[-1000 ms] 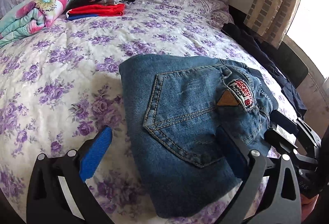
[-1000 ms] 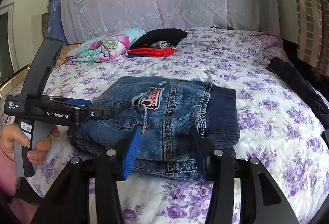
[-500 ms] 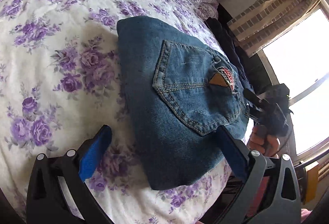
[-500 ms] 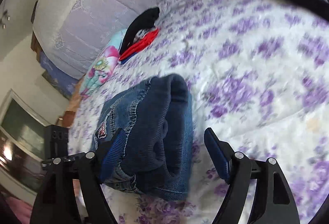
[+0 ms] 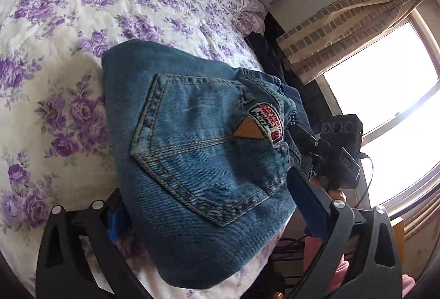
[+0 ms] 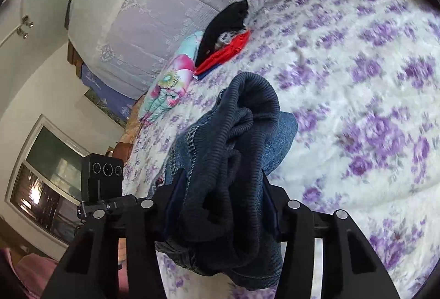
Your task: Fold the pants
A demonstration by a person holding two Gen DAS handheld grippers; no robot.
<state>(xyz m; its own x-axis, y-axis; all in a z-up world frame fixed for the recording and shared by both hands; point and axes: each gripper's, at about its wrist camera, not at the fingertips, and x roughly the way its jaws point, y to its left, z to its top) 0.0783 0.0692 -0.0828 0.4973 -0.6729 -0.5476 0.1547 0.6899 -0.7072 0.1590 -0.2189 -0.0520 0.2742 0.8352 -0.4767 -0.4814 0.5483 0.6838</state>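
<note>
Here the bed (image 5: 68, 32), spread with a white cover of purple flowers, fills most of both views. The folded jeans (image 5: 198, 150) lie near its front edge, back pocket and sewn patch facing up, the ribbed dark waistband (image 6: 242, 139) bunched at the end nearest the right wrist camera. Along the bed's far edge, a flowered pillow (image 6: 167, 87) lies beside a small stack of clothes (image 6: 222, 35) in black, red and blue. A dark garment (image 5: 268, 57) hangs over the bed's side toward the curtain (image 5: 341, 27) and the bright window.

The left tongs (image 5: 211, 216) stand wide, one blue pad on each side of the jeans' near end; the denim lies between them, and the left pad is partly tucked under the cloth, so I cannot tell if it presses. The right tongs (image 6: 220, 205) are closing, their pads against the two sides of the gathered waistband and denim. A hand (image 5: 334, 190) holds the right tongs' grip at the bed's front edge.
</note>
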